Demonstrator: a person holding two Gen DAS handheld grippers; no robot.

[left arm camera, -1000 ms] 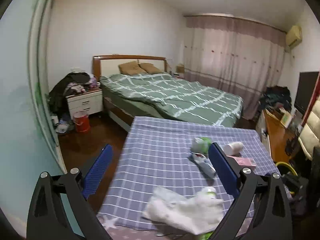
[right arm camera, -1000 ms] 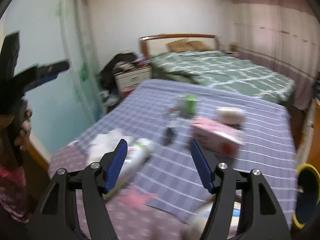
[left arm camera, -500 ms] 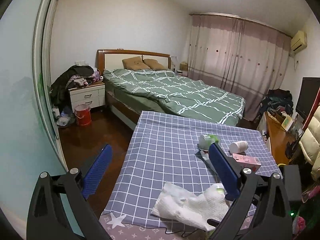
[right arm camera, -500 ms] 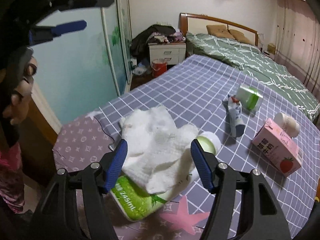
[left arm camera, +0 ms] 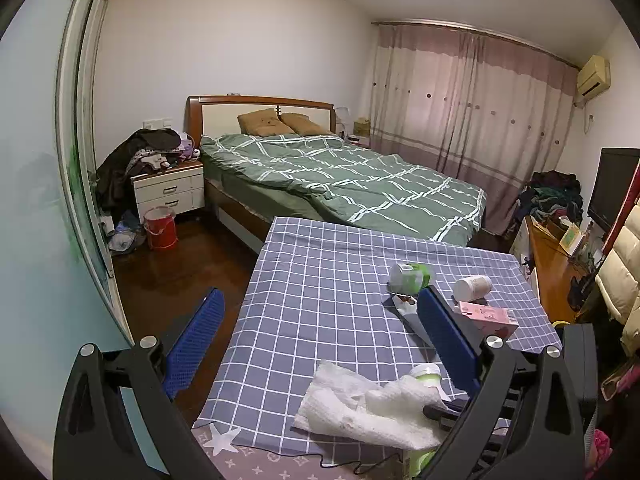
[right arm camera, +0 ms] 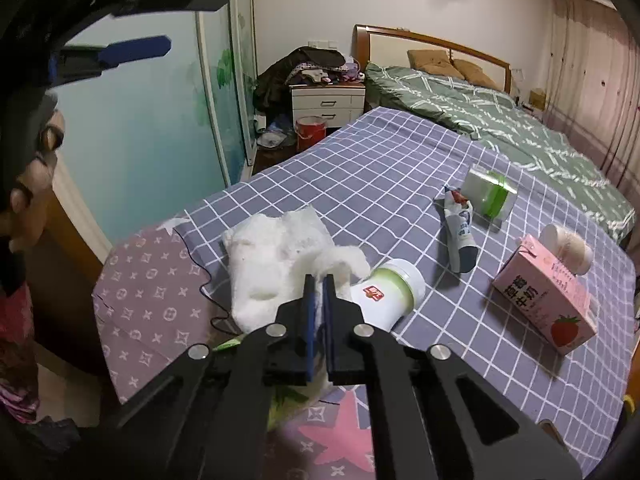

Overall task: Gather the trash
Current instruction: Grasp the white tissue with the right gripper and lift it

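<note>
A crumpled white paper towel (right arm camera: 272,264) lies at the near edge of the checked blue tablecloth (right arm camera: 372,168), draped over a green-and-white bottle (right arm camera: 392,292). My right gripper (right arm camera: 318,282) is shut on a fold of that towel, which shows white between the blue pads. Farther back lie a squashed tube (right arm camera: 460,232), a clear green-banded cup (right arm camera: 490,190), a pink strawberry milk carton (right arm camera: 548,300) and a small white bottle (right arm camera: 568,246). My left gripper (left arm camera: 320,294) hangs open above the table's left side, holding nothing. The paper towel (left arm camera: 360,404) sits low in the left wrist view.
A green-quilted bed (left arm camera: 340,176) stands behind the table. A red bucket (left arm camera: 160,228) and a white nightstand (left arm camera: 168,192) piled with clothes stand on the floor at left, by a sliding door. A wooden desk (left arm camera: 548,264) is at right. A thin black cable (right arm camera: 216,312) runs off the table's near edge.
My right gripper swung over to the paper towel with its jaws wide, then shut on a fold of it. The left gripper has barely moved.
</note>
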